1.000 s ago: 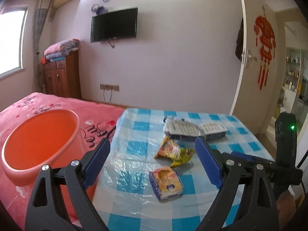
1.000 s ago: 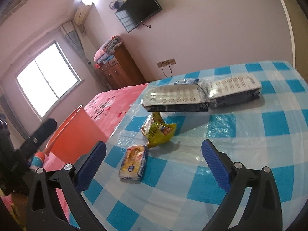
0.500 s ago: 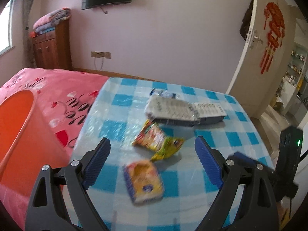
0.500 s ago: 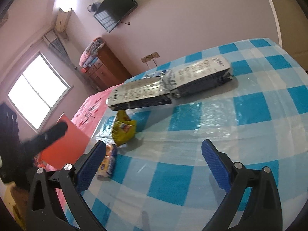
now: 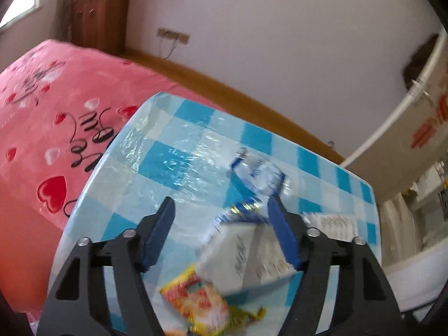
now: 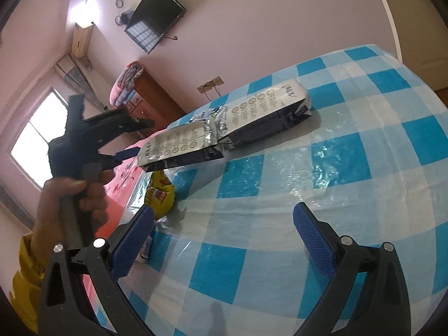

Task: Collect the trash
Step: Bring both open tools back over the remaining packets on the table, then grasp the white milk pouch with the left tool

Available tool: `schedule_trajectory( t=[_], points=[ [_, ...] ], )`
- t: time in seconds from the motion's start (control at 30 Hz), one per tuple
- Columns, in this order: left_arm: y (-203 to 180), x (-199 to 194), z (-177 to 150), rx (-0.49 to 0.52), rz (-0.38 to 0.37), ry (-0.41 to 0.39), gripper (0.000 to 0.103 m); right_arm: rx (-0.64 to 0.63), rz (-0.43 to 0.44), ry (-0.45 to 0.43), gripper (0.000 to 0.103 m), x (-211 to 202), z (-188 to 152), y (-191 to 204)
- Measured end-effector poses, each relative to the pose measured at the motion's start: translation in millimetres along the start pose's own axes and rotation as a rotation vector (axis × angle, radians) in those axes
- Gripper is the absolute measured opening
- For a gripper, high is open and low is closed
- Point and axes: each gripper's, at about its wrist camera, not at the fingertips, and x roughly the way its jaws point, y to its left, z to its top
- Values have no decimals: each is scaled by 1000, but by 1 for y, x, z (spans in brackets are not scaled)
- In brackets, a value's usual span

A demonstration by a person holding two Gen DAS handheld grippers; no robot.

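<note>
I'm looking across a table under a blue-and-white checked cloth (image 6: 350, 154) with a shiny clear cover, in a bedroom. A pink heart-print bedspread (image 5: 56, 98) lies at about nine o'clock in the left wrist view, and a wall-mounted television (image 6: 155, 16) hangs at eleven o'clock in the right one.

My left gripper (image 5: 220, 203) points steeply down at the litter. Its jaws have just been closing and now stand about half apart. The near silver-white carton (image 5: 238, 254) lies between them, close against the right pad, with a clear gap to the left pad, so there is no grip yet. A yellow snack wrapper (image 5: 201, 305) sits at six o'clock, partly under that carton. A crumpled blue-and-white wrapper (image 5: 260, 173) lies just beyond the fingertips at one o'clock. This view is blurred.

My right gripper (image 6: 224, 210) hangs over bare cloth with its jaws wide and nothing between them. From there the second carton (image 6: 266, 112) lies end to end with the first at twelve o'clock. The hand (image 6: 70, 204) on the left tool, in a yellow sleeve (image 6: 26, 274), shows at nine o'clock.
</note>
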Motion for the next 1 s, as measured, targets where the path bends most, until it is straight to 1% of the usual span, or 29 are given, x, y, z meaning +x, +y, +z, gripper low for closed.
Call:
schedule_trajectory(
  t=[0.07, 0.17, 0.37, 0.5, 0.57, 0.73, 0.8, 0.87, 0.93, 1.0],
  points=[
    [1, 11, 2, 0, 13, 28, 57, 12, 0, -4, 98, -1, 1, -5],
    [-5, 17, -4, 48, 13, 63, 52, 21, -4, -10, 98, -5, 4, -11],
    [-33, 7, -39, 189, -6, 115, 51, 26, -37, -22, 98, -10, 8, -17],
    [-53, -3, -65, 247, -55, 141, 51, 34, -46, -24, 98, -12, 9, -20],
    [-64, -9, -80, 277, -94, 156, 51, 39, -52, -27, 98, -14, 9, -22],
    [-87, -16, -115, 322, -175, 214, 51, 63, -77, -30, 98, -17, 11, -31],
    [-88, -23, -122, 319, -200, 211, 51, 69, -91, -28, 98, -17, 12, -35],
    [-85, -31, -122, 306, -198, 187, 51, 73, -99, -24, 98, -17, 12, -38],
    [-77, -43, -118, 295, -162, 142, 51, 70, -97, -15, 98, -15, 11, -37],
    [-67, -62, -114, 300, -108, 71, 51, 54, -95, -3, 98, -13, 10, -34]
  ],
)
